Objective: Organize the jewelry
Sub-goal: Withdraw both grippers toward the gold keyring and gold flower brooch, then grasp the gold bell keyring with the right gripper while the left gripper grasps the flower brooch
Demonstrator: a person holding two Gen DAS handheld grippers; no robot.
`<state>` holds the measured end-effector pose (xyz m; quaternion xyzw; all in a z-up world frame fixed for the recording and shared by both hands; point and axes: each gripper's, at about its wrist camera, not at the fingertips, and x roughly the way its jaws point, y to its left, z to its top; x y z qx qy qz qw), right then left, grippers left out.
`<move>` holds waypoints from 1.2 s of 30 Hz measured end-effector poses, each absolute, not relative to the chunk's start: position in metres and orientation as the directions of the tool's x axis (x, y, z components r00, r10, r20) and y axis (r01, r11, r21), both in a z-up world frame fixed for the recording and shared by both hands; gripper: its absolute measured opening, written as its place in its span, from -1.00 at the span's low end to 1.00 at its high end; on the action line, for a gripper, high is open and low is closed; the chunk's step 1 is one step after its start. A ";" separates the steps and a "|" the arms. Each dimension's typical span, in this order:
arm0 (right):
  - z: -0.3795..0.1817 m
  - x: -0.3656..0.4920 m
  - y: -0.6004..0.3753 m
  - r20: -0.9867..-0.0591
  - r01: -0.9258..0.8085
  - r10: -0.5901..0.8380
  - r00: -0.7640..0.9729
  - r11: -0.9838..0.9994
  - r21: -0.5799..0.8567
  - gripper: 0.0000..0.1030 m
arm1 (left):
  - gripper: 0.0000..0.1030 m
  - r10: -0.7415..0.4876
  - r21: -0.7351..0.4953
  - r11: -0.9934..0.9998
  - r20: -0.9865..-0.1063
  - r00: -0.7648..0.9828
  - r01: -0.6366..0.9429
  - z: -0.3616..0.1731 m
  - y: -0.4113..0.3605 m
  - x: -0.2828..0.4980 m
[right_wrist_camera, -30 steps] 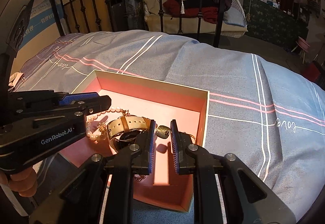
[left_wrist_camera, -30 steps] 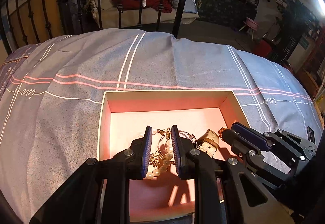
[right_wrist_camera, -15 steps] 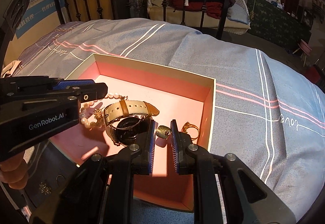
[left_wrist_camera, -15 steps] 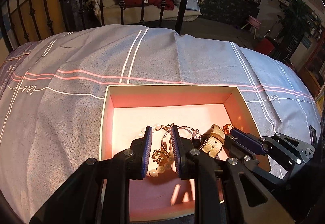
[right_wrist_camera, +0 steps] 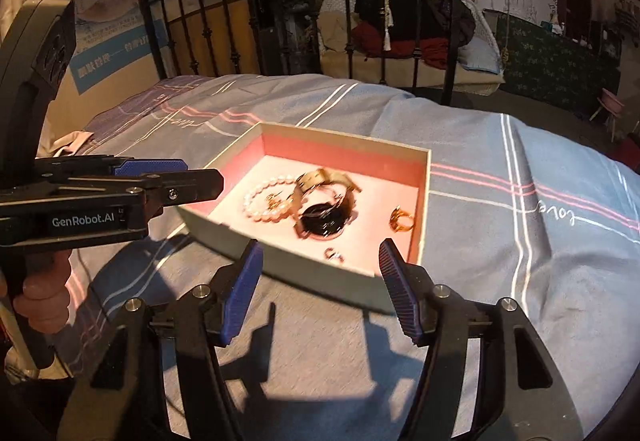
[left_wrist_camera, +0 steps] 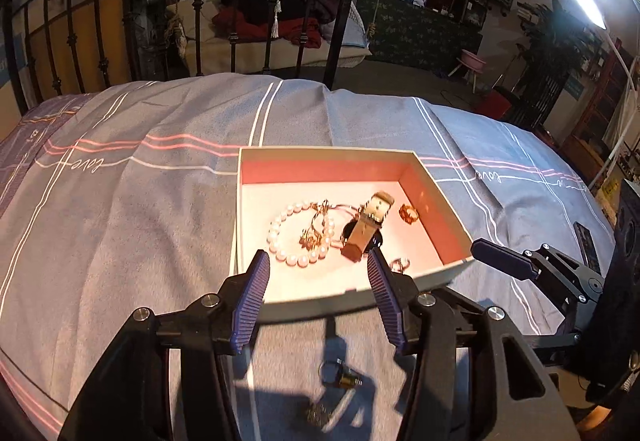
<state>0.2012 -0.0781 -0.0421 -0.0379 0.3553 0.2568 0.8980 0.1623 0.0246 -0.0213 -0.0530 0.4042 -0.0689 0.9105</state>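
A shallow box with a pink inside lies on the bed. In it are a pearl bracelet, a watch with a tan strap, a gold ring and a small silver ring. Two small pieces of jewelry lie on the cover in front of the box. My left gripper hangs over the box's near rim, its jaws opening, nothing between them. My right gripper is in front of the box, jaws opening, also empty.
The bed cover is grey-blue with white and pink stripes. A black iron bedstead rises at the far end. A hand holds the left gripper's handle at the left of the right wrist view.
Both grippers have pulled back out of the box and opened. The bracelet and the small ring that they held now lie in the box.
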 end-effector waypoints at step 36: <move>-0.084 0.165 -0.012 -0.782 -0.686 0.462 0.417 0.725 0.062 -0.77 | -0.68 -0.165 -0.132 0.986 -0.771 0.615 0.099 -0.064 0.039 0.104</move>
